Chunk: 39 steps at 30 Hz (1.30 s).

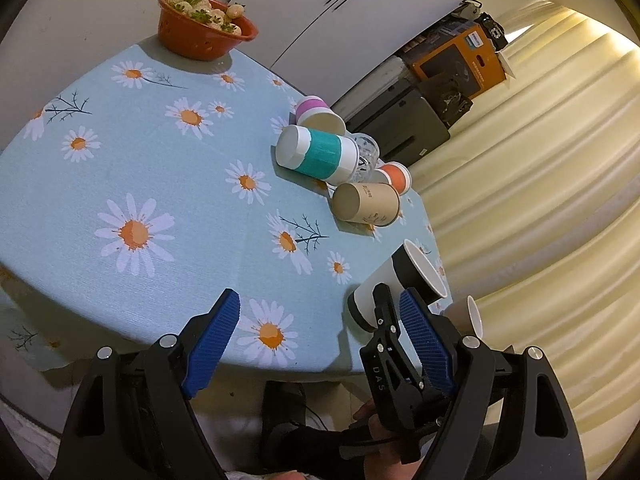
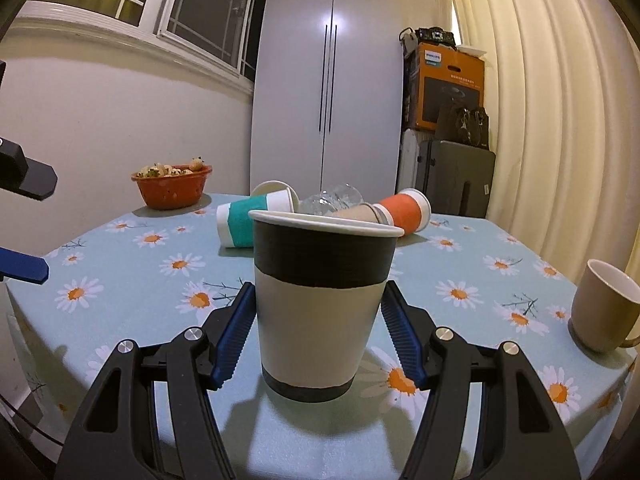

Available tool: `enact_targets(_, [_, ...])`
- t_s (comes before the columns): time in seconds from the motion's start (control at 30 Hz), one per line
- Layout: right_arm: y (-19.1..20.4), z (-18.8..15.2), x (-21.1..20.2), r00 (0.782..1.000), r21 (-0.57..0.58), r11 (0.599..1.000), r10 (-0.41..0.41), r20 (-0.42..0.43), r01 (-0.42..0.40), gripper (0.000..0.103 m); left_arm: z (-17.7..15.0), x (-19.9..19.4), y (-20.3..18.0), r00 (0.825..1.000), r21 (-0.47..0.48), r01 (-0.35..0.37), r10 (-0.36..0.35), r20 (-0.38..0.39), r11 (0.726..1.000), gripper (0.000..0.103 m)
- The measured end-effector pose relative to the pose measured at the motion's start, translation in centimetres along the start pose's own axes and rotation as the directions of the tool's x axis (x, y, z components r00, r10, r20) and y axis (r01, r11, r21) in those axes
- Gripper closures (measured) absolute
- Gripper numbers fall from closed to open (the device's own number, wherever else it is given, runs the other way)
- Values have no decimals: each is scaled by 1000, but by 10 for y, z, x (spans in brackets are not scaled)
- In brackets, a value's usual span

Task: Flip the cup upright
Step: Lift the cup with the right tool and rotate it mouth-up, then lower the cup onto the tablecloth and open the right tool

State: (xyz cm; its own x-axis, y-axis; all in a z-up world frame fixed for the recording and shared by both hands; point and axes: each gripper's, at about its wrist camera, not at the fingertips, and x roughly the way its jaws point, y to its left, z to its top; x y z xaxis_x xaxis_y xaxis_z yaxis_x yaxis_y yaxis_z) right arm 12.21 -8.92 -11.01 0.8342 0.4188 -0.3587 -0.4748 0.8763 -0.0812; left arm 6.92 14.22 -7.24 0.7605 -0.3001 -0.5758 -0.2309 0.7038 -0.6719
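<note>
A paper cup with black bands [image 2: 320, 304] stands upright, mouth up, on the daisy tablecloth [image 2: 120, 280], between the blue pads of my right gripper [image 2: 316, 332]. The pads sit at both sides of the cup; a narrow gap shows on each side, so contact is unclear. The same cup [image 1: 394, 284] shows in the left wrist view with the right gripper's finger beside it. My left gripper [image 1: 320, 340] is open and empty, above the table's near edge.
Several cups lie on their sides in a pile at the far side: teal [image 2: 244, 224], orange [image 2: 404, 212], brown [image 1: 366, 204], pink [image 1: 314, 114]. A clear glass [image 2: 336, 198] lies among them. A tan mug [image 2: 604, 312] stands right. An orange bowl [image 2: 172, 186] stands far left.
</note>
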Motion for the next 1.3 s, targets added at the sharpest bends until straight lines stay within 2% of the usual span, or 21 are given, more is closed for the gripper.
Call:
enact_targets(0.6, [1, 0, -6, 1000, -12, 1000, -2, -13, 2, 38, 0, 1, 3, 1000, -1, -27, 27, 1, 1000, 23])
enact_targets(0.7, [-1, 1, -8, 1000, 0, 1000, -6, -12, 6, 30, 1, 2, 3, 999, 1, -32, 32, 2, 999, 23])
enact_targets(1.03, [-5, 7, -19, 1000, 31, 1000, 7, -11, -7, 22, 0, 4, 1, 998, 16, -64, 64, 10, 998, 23])
enact_targets(1.17, [-9, 15, -32, 1000, 43, 999, 14, -1, -14, 12, -2, 2, -4, 996, 49, -84, 83, 24, 995, 23])
enact_targets(1.27, [-11, 22, -45, 1000, 34, 999, 29, 8, -29, 9, -7, -4, -15, 994, 113, -98, 93, 49, 989, 23])
enact_targets(1.3, [-13, 27, -52, 999, 39, 999, 32, 17, -33, 5, -9, -6, -18, 993, 135, -105, 98, 60, 985, 23])
